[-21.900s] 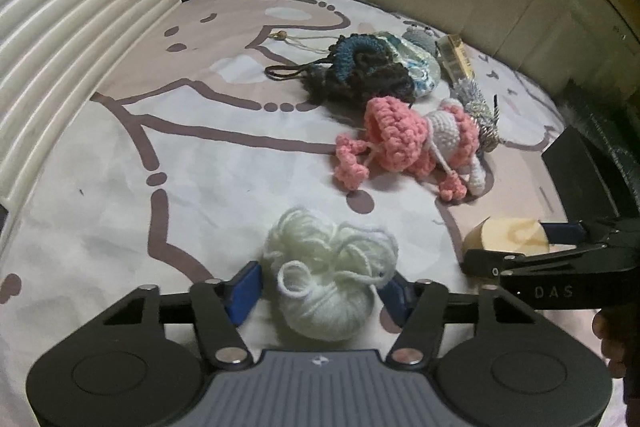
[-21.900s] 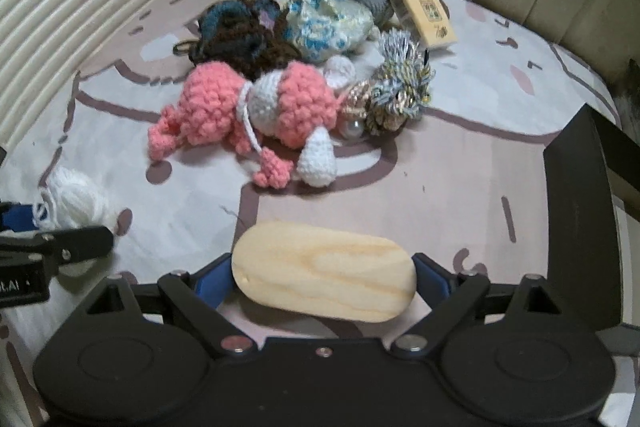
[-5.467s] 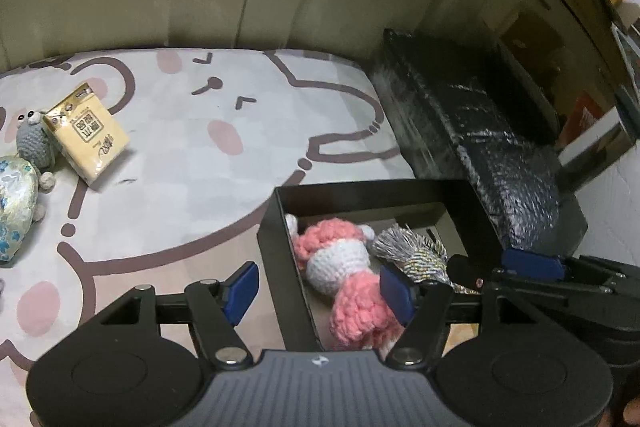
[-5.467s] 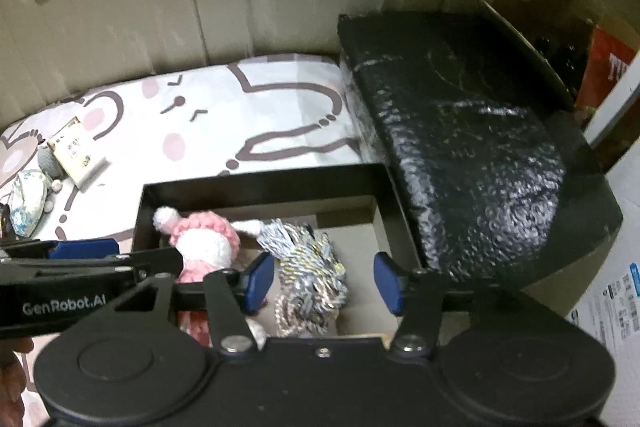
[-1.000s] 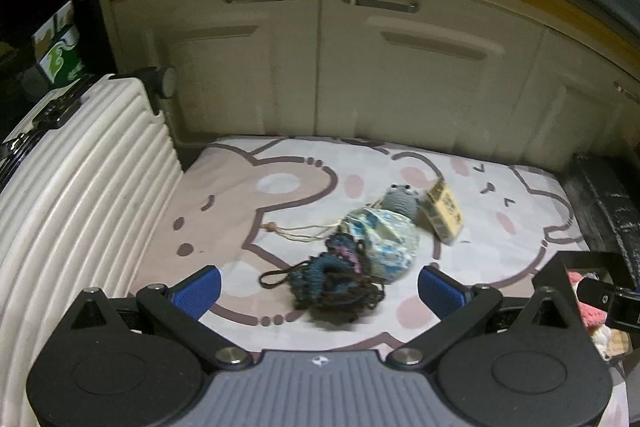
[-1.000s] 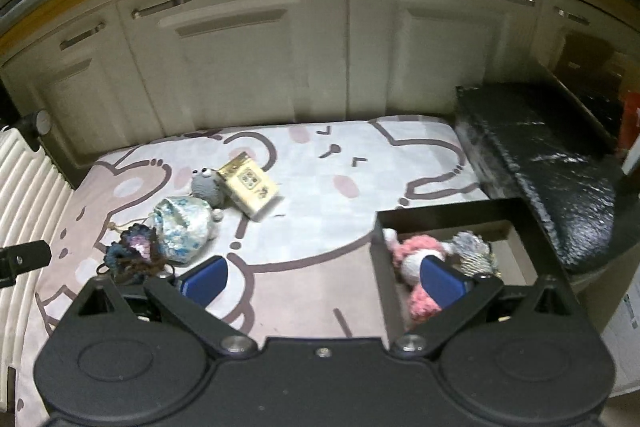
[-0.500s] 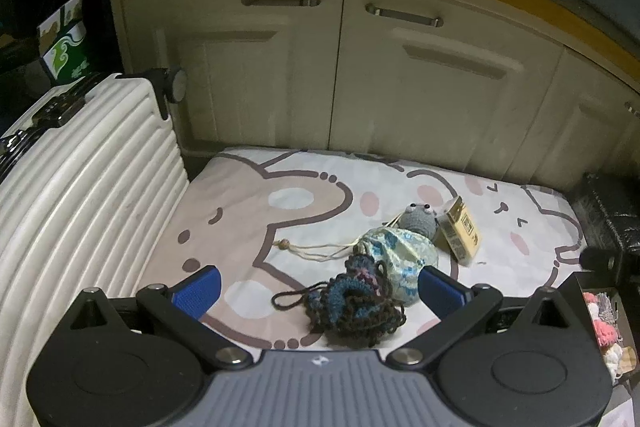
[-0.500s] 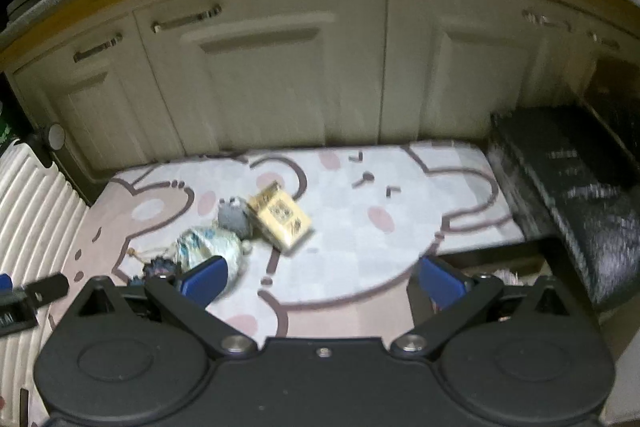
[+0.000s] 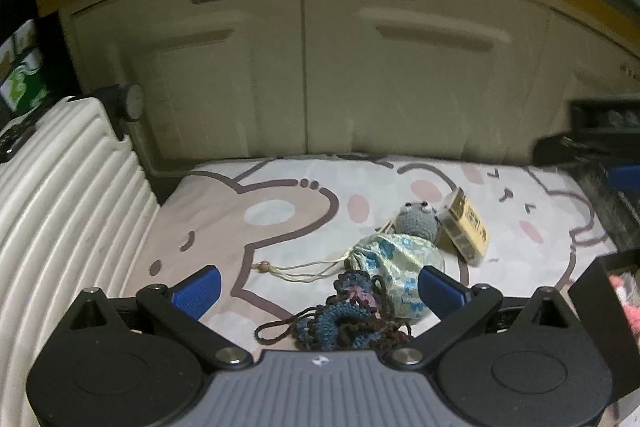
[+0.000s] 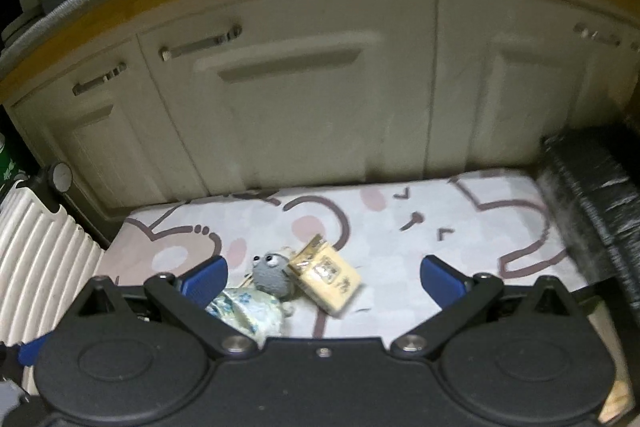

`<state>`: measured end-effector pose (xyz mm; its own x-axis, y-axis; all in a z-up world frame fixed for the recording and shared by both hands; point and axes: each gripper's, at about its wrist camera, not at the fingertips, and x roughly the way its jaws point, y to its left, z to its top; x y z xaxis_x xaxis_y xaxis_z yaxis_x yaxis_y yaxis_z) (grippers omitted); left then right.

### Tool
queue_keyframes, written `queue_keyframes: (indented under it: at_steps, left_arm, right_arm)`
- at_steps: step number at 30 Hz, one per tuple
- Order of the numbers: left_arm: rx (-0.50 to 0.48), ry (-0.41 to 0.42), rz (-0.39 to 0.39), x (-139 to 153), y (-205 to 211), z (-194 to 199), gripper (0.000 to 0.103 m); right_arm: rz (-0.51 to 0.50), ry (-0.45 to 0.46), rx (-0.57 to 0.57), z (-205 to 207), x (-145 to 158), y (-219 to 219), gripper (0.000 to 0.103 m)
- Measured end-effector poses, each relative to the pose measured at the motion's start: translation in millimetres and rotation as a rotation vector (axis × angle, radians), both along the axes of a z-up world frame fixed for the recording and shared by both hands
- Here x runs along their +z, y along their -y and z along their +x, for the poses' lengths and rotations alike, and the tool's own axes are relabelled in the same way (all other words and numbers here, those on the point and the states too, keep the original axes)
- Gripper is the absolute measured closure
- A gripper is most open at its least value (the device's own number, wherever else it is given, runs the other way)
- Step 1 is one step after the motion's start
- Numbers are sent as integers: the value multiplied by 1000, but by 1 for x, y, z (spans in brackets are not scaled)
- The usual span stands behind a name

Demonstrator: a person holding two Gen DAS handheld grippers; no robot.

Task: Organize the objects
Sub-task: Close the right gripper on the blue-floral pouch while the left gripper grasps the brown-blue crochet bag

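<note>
On the cartoon-print mat (image 9: 280,227) lie a dark blue-brown crochet pouch (image 9: 344,323), a pale floral drawstring bag (image 9: 396,259), a grey crochet toy with googly eyes (image 9: 416,221) and a yellow tissue pack (image 9: 466,231). My left gripper (image 9: 318,289) hovers open above and just in front of the crochet pouch, holding nothing. My right gripper (image 10: 324,279) is open and empty too, raised over the mat, with the grey toy (image 10: 274,273), the tissue pack (image 10: 328,277) and the floral bag (image 10: 248,311) below it. The black box (image 9: 600,303) at the right edge shows something pink inside.
A white ribbed suitcase (image 9: 60,211) borders the mat on the left. Cream cabinet doors (image 9: 304,75) close off the back. A black wrapped block (image 10: 588,187) lines the right side. The right gripper's blue tip (image 9: 624,173) shows at the far right of the left wrist view.
Both grippers have swung from the black box back toward the mat's remaining objects. Over the last second the left one came lower and closer to the crochet pouch; the right view tilted up.
</note>
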<state>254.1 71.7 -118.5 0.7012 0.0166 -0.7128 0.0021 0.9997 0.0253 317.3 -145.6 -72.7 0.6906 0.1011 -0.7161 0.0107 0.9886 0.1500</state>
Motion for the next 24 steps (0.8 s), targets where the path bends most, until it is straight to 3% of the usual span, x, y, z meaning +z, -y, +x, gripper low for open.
queue_keyframes:
  at_steps: [7,13,15,24]
  left_arm:
    - [-75,-63,25,-31,4,17,0]
    - [-110,-131,35,-59,9,32,0]
    - [-122,-149,36,-68,10,35,0]
    - [-162,-206,28,-92,13,47,0]
  right_arm:
    - [22,-61,45,22,-45,-19,0]
    - [97,-175,49,35,-92,-20,1]
    - [143,-229,32,43,-107,-18,12]
    - [303,-349,-7,58,-150,-21,24]
